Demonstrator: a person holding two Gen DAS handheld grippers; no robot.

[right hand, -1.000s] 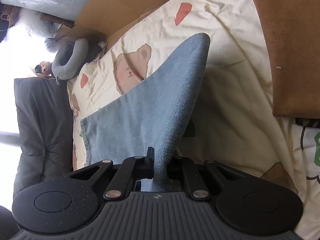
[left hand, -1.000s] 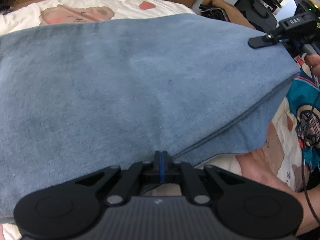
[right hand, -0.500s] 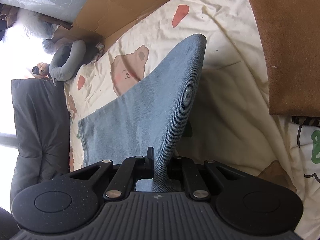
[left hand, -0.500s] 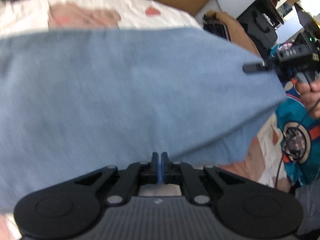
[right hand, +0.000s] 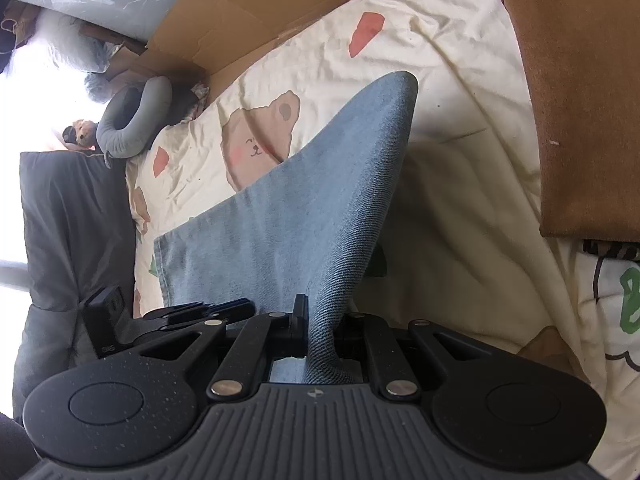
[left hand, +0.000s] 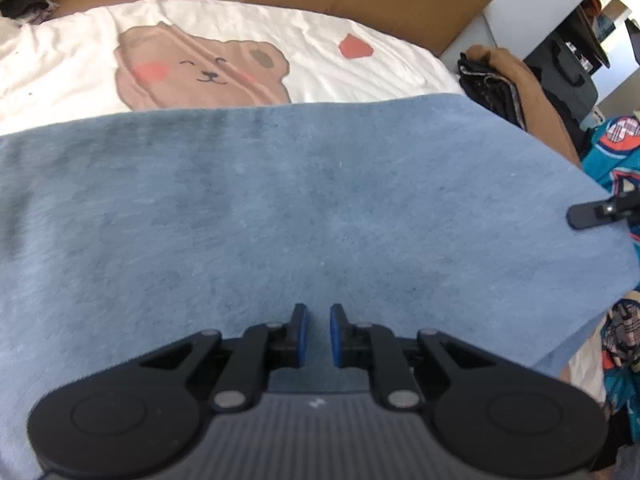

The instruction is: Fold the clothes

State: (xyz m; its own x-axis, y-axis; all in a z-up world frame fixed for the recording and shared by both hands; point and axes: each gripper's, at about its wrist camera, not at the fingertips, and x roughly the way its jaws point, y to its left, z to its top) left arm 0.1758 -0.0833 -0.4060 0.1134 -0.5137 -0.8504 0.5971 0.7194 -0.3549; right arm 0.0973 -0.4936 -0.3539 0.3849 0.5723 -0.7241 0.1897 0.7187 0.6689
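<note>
Two grippers over blue cloth [left hand: 304, 208] on the bed [left hand: 72, 60]: left gripper [left hand: 317, 334] fingers just parting, unclamped above it; right gripper [right hand: 320, 320] fingers pinching a raised fold.

We find no word, number or brand name we can read in either view. Teal garment [left hand: 618, 148], far right of the left wrist view: a round orange-and-white badge with lettering, too blurred to make out. White cloth [right hand: 624, 308], right edge of the right wrist view: part of a green shape, perhaps a letter, cut off by the frame. Bear sheet [left hand: 240, 40]: pictures only.
</note>
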